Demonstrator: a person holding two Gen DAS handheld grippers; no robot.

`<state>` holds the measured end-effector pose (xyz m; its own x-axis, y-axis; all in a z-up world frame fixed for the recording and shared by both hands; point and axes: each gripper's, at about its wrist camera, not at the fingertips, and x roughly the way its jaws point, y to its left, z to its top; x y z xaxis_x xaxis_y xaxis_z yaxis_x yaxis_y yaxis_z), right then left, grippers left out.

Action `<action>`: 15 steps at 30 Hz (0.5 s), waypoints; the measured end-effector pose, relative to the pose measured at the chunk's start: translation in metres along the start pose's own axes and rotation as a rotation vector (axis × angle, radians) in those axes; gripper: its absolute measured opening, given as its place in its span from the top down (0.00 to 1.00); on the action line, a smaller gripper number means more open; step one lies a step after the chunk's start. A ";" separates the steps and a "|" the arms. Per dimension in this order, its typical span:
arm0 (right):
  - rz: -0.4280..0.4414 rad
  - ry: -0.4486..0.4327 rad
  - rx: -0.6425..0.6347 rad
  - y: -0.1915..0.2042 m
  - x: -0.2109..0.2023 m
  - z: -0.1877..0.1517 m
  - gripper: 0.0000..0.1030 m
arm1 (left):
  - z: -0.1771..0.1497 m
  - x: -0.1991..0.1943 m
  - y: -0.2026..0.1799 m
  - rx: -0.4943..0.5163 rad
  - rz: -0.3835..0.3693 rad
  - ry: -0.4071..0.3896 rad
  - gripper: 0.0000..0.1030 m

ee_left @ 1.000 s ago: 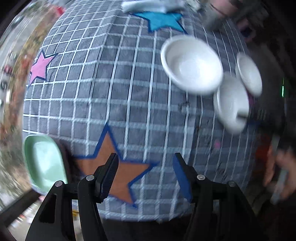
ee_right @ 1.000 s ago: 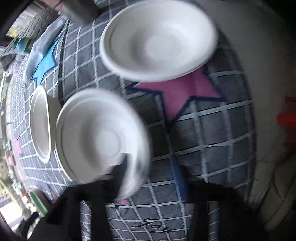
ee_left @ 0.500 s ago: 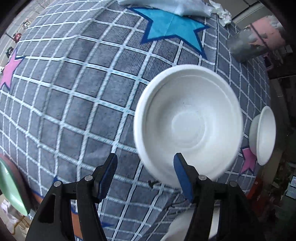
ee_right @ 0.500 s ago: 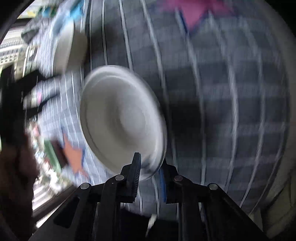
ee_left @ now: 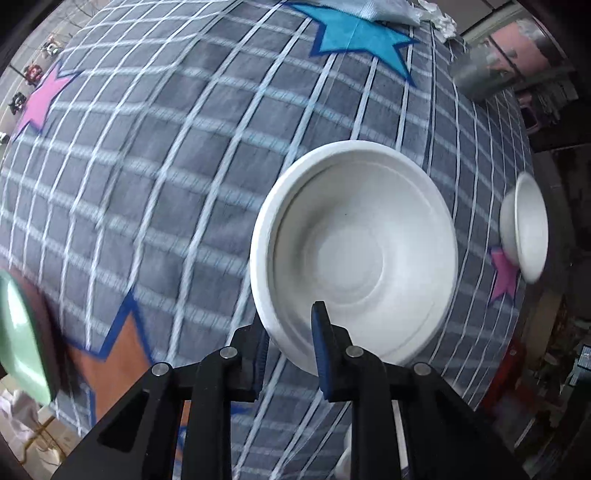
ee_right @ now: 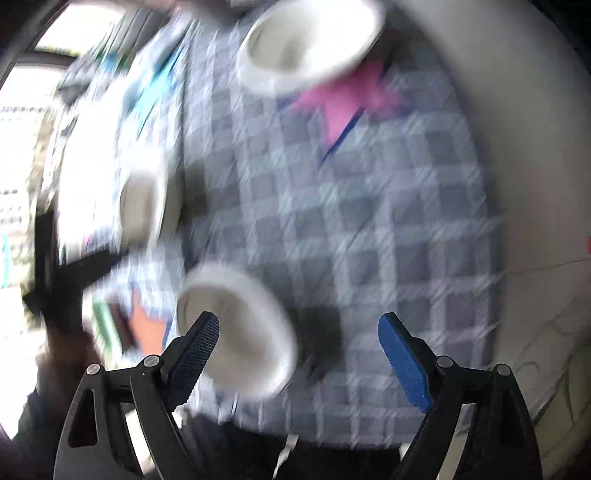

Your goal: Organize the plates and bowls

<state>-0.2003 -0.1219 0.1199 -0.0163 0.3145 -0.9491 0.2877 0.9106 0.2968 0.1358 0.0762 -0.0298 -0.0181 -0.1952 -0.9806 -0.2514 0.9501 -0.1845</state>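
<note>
In the left wrist view my left gripper is shut on the near rim of a large white bowl, over the grey checked tablecloth. A second white bowl sits at the far right by a pink star. In the blurred right wrist view my right gripper is open and empty. A white bowl lies just beyond its left finger, apart from it. Another white bowl sits at the top by a pink star. The left gripper's bowl shows at the left.
A green dish sits at the left table edge beside an orange star. A pale cloth and a metal container lie at the far side. The table edge curves close on the right.
My left gripper closed on the big bowl's rim. My right gripper let go of its bowl and opened wide; that bowl now lies on the cloth.
</note>
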 end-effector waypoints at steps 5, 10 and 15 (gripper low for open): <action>-0.034 -0.104 0.162 -0.030 -0.015 0.080 0.13 | -0.041 0.000 0.023 -0.042 -0.015 0.057 0.76; -0.021 -0.135 0.292 -0.048 -0.012 0.132 0.13 | -0.078 -0.013 0.039 -0.078 -0.049 0.039 0.74; -0.033 -0.145 0.381 -0.038 0.011 0.148 0.24 | -0.093 -0.025 0.040 -0.075 -0.083 0.029 0.64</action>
<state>-0.0693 -0.1927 0.0831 0.0955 0.2210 -0.9706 0.6236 0.7467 0.2313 0.0358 0.0964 -0.0063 -0.0223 -0.2804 -0.9596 -0.3253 0.9097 -0.2582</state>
